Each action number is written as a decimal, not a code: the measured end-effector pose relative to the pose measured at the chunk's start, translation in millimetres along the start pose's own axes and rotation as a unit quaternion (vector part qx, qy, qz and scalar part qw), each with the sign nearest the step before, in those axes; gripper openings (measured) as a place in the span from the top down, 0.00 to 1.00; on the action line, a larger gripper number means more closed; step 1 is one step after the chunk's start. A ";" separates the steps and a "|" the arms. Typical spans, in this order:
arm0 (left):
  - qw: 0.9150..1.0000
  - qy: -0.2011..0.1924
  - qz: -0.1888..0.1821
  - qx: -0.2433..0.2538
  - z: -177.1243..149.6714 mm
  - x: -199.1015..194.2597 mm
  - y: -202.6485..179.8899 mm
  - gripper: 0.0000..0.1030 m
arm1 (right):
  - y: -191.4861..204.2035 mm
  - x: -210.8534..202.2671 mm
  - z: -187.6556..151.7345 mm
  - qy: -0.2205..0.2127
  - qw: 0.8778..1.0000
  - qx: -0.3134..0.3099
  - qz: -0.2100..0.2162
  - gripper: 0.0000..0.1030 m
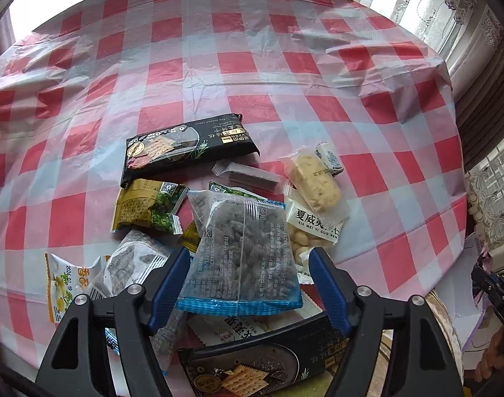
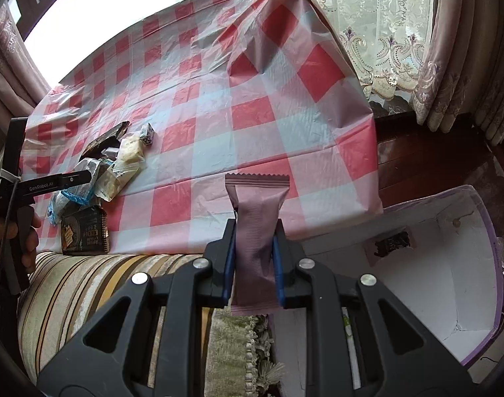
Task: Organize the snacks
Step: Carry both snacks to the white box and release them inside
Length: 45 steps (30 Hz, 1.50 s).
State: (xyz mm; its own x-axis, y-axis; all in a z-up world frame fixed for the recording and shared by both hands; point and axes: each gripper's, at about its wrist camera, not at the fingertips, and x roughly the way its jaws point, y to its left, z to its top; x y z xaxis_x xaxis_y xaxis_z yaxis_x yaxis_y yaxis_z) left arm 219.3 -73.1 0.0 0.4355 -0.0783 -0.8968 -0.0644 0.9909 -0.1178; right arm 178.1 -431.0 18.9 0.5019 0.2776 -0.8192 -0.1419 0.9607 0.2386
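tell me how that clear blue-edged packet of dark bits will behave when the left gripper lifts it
The blue-edged packet is thin film, so it will probably sag and crinkle rather than stay flat. Its loose dark pieces would likely slump to the low end. The glossy film may slip between the left gripper's pads.

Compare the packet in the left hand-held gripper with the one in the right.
The blue-edged packet is clear, wide and shows dark pieces; the mauve bar wrapper is opaque, narrow and plain. The left hand-held gripper stands wide; the right hand-held gripper pinches narrowly. Both packets are sealed.
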 end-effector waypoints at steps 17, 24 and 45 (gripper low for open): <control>0.997 -0.042 0.060 0.016 10.2 -14.1 -11.7 0.60 | -82.3 -24.7 -23.6 -0.021 0.995 0.079 -0.049 0.78; 0.995 -0.080 -0.026 0.057 6.3 -51.7 -69.0 0.60 | -113.7 -18.4 -38.1 -0.003 0.990 0.110 -0.090 0.78; 0.939 0.089 -0.242 0.227 -70.5 -0.8 -284.0 0.52 | -137.9 -17.0 -49.5 -0.011 0.981 0.133 -0.138 0.27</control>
State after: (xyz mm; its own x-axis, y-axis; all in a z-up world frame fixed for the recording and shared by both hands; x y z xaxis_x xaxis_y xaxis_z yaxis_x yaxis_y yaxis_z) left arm 173.9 -362.1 4.2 0.1558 -0.5088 -0.8467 0.5099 0.7755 -0.3723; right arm 146.9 -568.0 -25.9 0.5079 0.0034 -0.8614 0.2290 0.9635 0.1389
